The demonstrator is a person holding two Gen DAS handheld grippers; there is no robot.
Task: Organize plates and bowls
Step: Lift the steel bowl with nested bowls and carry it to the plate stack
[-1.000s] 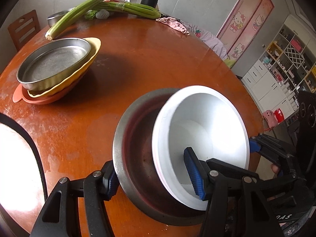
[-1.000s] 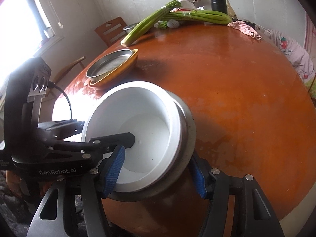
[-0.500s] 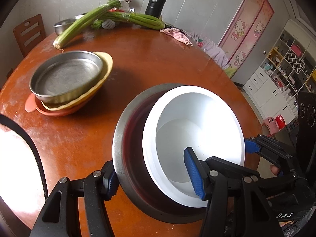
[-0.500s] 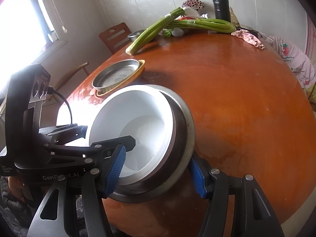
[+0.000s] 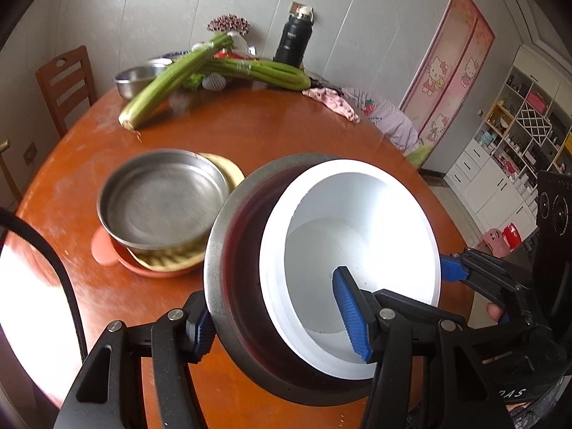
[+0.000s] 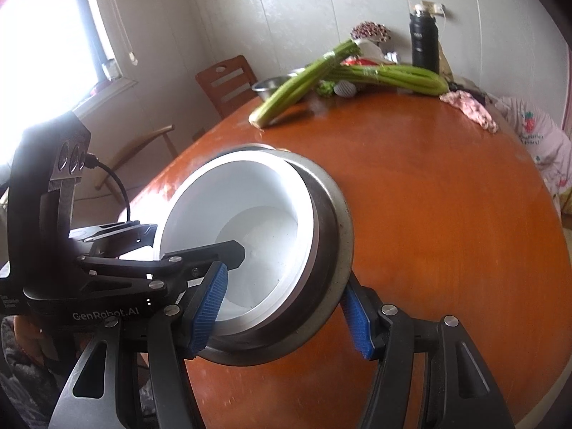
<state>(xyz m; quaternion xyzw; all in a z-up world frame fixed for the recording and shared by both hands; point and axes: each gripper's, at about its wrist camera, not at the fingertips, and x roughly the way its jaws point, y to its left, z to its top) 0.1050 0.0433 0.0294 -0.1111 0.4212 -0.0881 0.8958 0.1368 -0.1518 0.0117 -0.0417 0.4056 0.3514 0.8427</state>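
Left gripper (image 5: 277, 325): jaws pinch the nested bowls across the near rim, one blue pad outside the steel wall at 7 o'clock, the other inside the white bowl.
Right gripper (image 6: 282, 311): jaws clamp the same pair from the opposite side, one pad inside the white bowl, the other under the steel rim at 5 o'clock.
White bowl (image 5: 361, 246): sits inside the steel bowl (image 5: 236, 250), both tilted with their openings toward the cameras and held above the table.
Plate stack (image 5: 162, 200): at 9 o'clock of the held bowls in the left wrist view; a steel pan on top, a yellow dish under it, an orange plate at the bottom, resting on the round wooden table (image 5: 250, 132).
Far edge, 12 o'clock: celery stalks (image 5: 171, 78), a small steel bowl (image 5: 134, 80), a black flask (image 5: 295, 41), a pink cloth (image 5: 332, 102).
Wooden chair (image 5: 66, 85): beside the table at 10 o'clock.
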